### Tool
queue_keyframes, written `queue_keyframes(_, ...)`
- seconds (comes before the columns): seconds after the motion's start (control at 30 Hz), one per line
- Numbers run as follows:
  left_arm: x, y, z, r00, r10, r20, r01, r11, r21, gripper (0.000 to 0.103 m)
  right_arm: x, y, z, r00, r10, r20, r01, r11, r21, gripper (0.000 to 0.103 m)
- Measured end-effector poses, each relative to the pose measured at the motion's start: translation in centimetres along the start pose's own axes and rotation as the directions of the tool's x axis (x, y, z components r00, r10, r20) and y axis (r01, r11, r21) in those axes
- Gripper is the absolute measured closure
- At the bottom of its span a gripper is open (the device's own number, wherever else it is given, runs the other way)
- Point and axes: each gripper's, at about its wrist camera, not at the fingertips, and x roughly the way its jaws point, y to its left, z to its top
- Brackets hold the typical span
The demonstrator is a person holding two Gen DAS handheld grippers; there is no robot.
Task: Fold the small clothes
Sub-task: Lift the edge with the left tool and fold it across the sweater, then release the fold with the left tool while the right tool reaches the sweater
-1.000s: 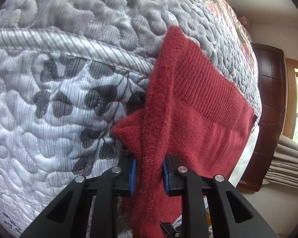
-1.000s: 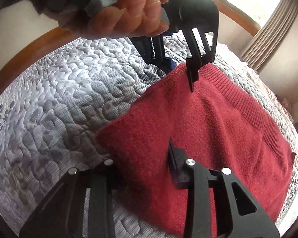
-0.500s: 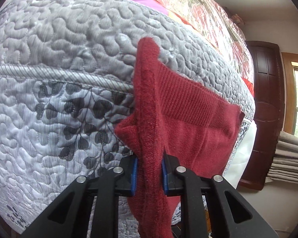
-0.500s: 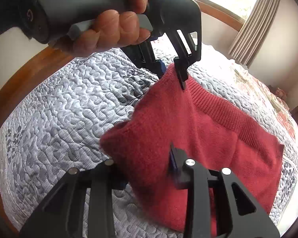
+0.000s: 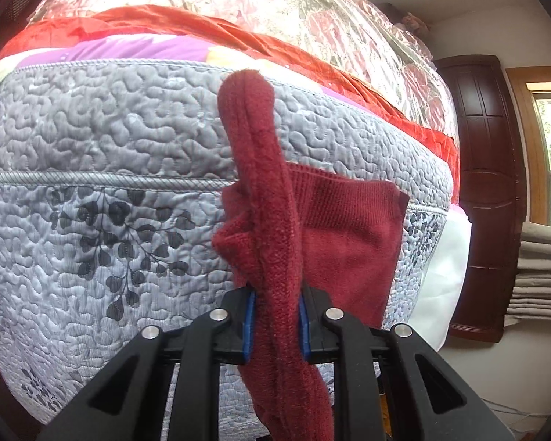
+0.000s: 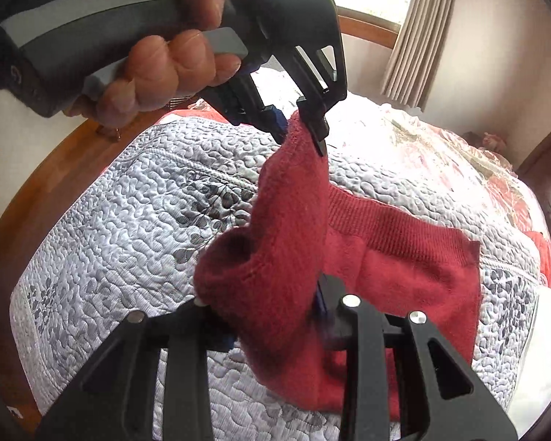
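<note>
Red knit garment (image 6: 404, 268): both tongs, left (image 5: 274, 325) and right (image 6: 275, 325), pinch one raised edge; free half lies rightward on the quilted bed (image 6: 128, 220).

The red knit garment (image 5: 275, 264) is covering the pads of the left tongs (image 5: 275, 325), and its lower end is running off the bottom edge of the left wrist view. In the right wrist view the same garment is hiding the left finger of the right tongs (image 6: 272, 316), and the blue pad (image 6: 321, 303) beside it is showing blurred. The hand (image 6: 165, 66) is being cut off by the top edge.
</note>
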Motion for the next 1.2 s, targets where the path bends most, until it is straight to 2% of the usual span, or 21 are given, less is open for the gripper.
queue_keyframes(0.37, 2.5, -8.6, -0.9, 0.999, 0.042, -0.023, -0.04, 0.995, 0.087, 0.085, -2.4, -6.7, -2.8, 0.999, -0.044, -0.008, 0.044, 0.989, 0.14, 0.073)
queue_keyframes(0.7, 7.1, -15.8, -1.5, 0.993, 0.101, -0.066, -0.087, 0.979, 0.183, 0.085, -3.1, -12.2, -6.2, 0.997, -0.065, -0.033, 0.071, 0.958, 0.278, 0.073)
queue_keyframes(0.97, 12.2, -20.4, -1.8, 0.98, 0.175, -0.099, -0.148, 0.961, 0.233, 0.085, -2.9, -16.6, -9.4, 0.998, -0.039, -0.038, 0.051, 0.915, 0.401, 0.073)
queue_keyframes(1.2, 16.5, -22.8, -2.6, 0.961, 0.255, -0.106, -0.221, 0.941, 0.257, 0.085, -1.9, -20.0, -12.9, 0.999, 0.025, -0.027, -0.008, 0.862, 0.507, 0.073)
